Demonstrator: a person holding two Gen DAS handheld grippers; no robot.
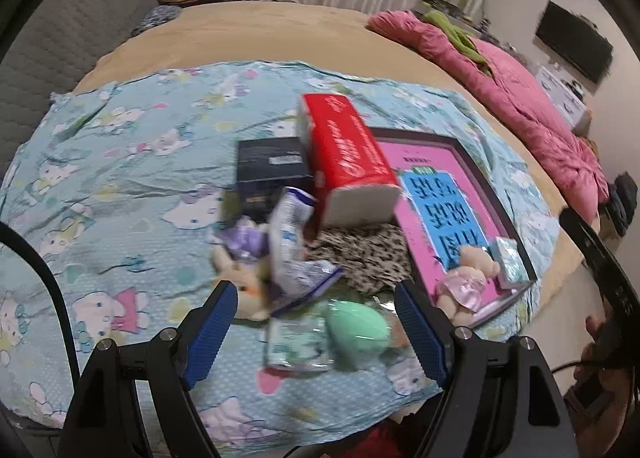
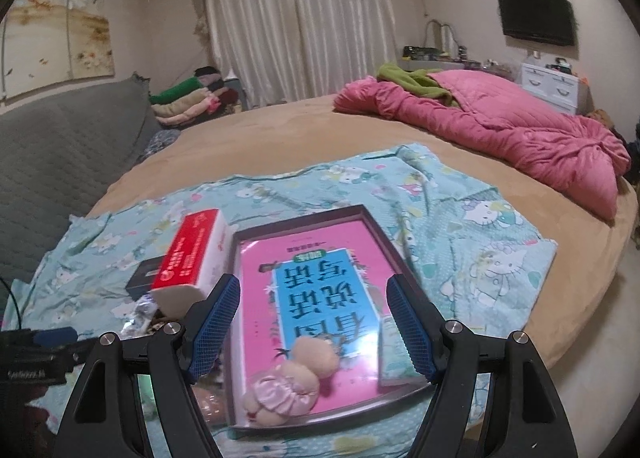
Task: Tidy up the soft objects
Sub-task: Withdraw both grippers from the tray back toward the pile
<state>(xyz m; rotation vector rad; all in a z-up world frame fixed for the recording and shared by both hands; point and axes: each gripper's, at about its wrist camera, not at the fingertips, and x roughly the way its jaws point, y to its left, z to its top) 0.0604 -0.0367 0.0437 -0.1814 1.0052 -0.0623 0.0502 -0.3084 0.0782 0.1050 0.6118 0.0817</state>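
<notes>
A small plush doll in a glossy pink satin dress (image 2: 286, 386) lies on the pink book's cover, at about six o'clock of the dark-framed tray (image 2: 316, 218) that holds the book (image 2: 260, 290). A crinkly mint-green packet (image 2: 394, 354) sits on the tray at the doll's three o'clock, just beside it.

In the left wrist view, the remaining soft things sit in a loose heap at nine o'clock of the tray: a smooth, egg-shaped mint sponge (image 1: 358, 324), a fuzzy cream plush with a lilac dress (image 1: 242, 254), a crumpled white and blue foil pouch (image 1: 292, 242), and a rumpled black-and-white speckled cloth (image 1: 368, 254). At twelve o'clock of the heap, a boxy red and white tissue pack (image 1: 348, 154) leans on a dark rectangular box (image 1: 270, 162). Everything rests on a wrinkled pale-blue cartoon-cat sheet (image 1: 120, 162) spread over a tan bed.

The left gripper (image 1: 314, 332) has its blue ribbed pads spread wide above the sponge, gripping nothing. The right gripper (image 2: 312, 324) is equally wide, empty, poised over the doll and book. A puffy quilted pink duvet (image 2: 500, 130) lies at two o'clock.
</notes>
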